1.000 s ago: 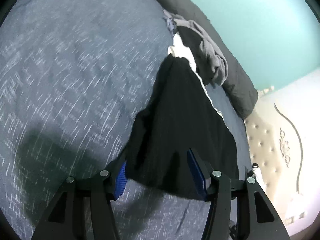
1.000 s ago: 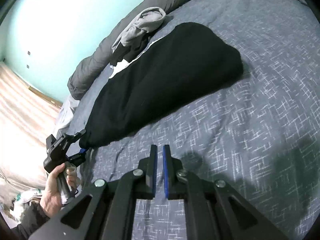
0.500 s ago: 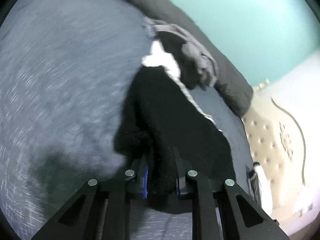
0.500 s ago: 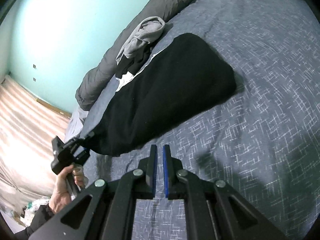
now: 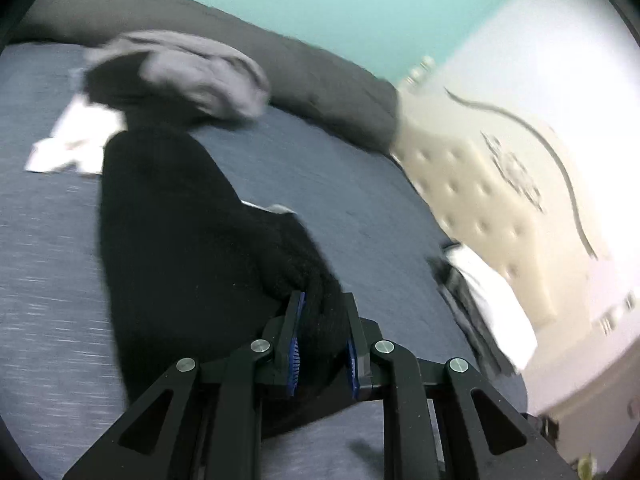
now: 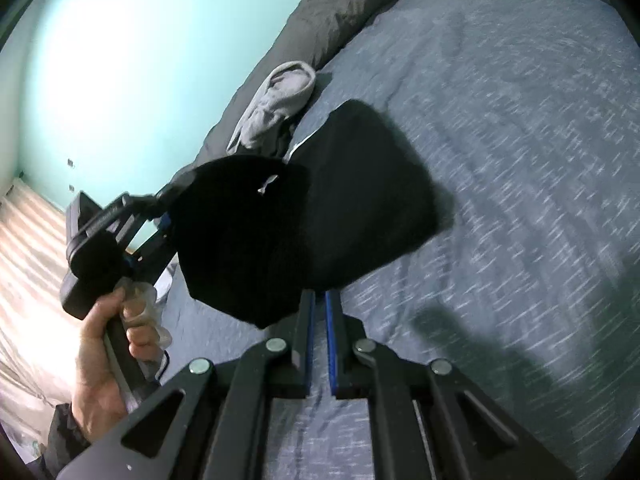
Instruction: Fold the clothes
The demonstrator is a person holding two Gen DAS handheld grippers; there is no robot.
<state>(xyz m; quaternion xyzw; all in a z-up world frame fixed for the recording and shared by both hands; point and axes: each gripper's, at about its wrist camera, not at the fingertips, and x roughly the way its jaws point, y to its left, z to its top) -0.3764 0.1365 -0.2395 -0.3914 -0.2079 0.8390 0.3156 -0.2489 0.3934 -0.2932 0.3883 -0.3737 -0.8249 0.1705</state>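
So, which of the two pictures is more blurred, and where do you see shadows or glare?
Left wrist view: stronger motion blur, smearing the grey clothes and bedspread; the headboard side is washed out. Right wrist view: the bedspread is streaked at the right edge, a dark shadow lies by the right gripper, and the teal wall glares white.

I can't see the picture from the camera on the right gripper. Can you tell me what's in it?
The left gripper, held in a person's hand, lifts one end of a black garment off a blue-grey patterned bedspread. The right gripper sits shut and empty in front. A crumpled grey garment lies behind, against a dark grey duvet and a turquoise wall.
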